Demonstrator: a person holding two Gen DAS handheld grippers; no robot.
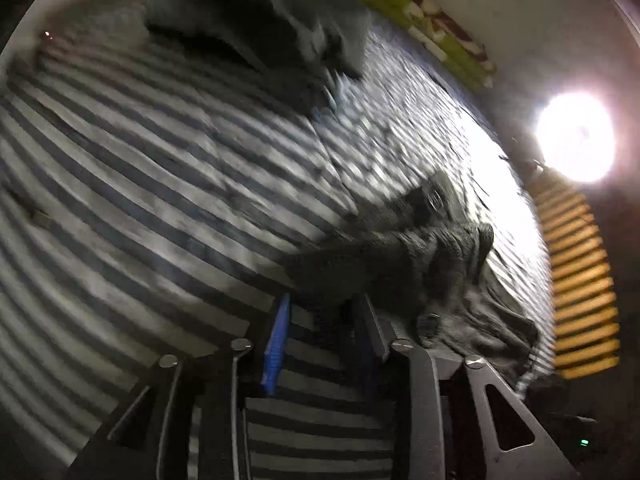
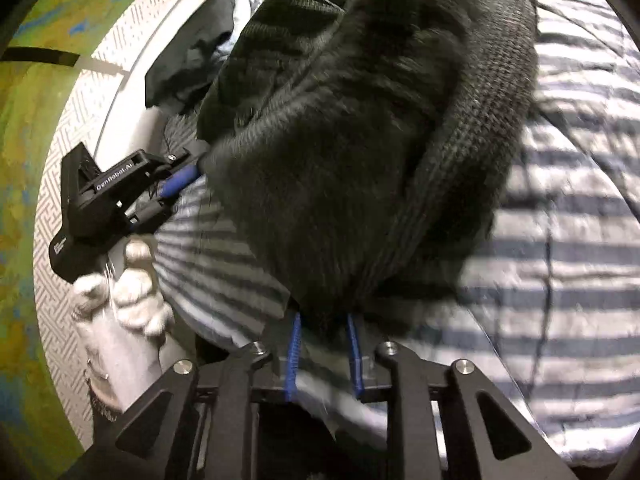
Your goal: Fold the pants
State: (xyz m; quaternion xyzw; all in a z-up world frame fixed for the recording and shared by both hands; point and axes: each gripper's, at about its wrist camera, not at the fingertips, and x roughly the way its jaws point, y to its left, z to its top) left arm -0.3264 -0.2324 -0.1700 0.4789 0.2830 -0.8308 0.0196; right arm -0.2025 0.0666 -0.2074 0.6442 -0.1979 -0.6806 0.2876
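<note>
The pants are dark knit fabric, bunched and raised over the striped bedding. My right gripper is shut on a hanging fold of them, with fabric pinched between its blue pads. In the right wrist view, my left gripper is held by a white-gloved hand, and its tips are buried in the pants' left edge. The left wrist view is blurred. There the pants stretch from the tips of my left gripper off to the right. Dark fabric spans its fingertips, and bedding shows in the gap behind.
A heap of other dark clothes lies at the far side of the bed. A bright lamp glares at the right, above a yellow ribbed object. A white patterned edge borders the bed on the left.
</note>
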